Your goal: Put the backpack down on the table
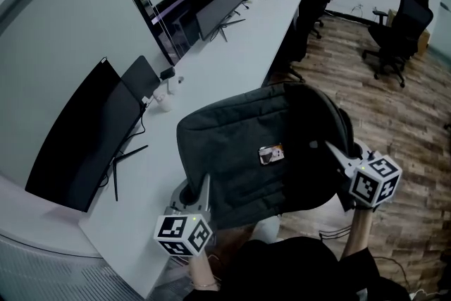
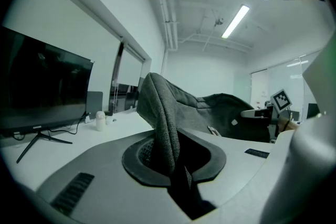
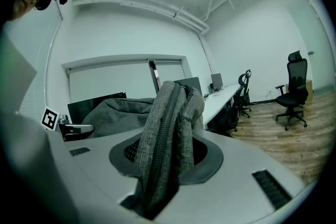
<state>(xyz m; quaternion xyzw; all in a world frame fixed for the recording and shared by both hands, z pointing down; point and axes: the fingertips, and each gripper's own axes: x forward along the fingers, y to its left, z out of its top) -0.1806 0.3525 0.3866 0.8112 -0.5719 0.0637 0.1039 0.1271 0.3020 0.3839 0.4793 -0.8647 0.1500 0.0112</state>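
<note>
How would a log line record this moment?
backpack: held at table edge; left hand-held gripper: clamps it; right hand-held gripper: clamps it

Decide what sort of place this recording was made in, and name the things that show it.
Probably an open-plan office: a long white desk carries a row of monitors, and black swivel chairs stand nearby.

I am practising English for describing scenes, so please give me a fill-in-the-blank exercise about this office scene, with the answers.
1. The left gripper and the right gripper are both shut on a grey ____.
2. The black monitor nearest the person stands on the white ____.
3. The office chairs stand on a ____ floor.
Answers: backpack; table; wooden.
</note>
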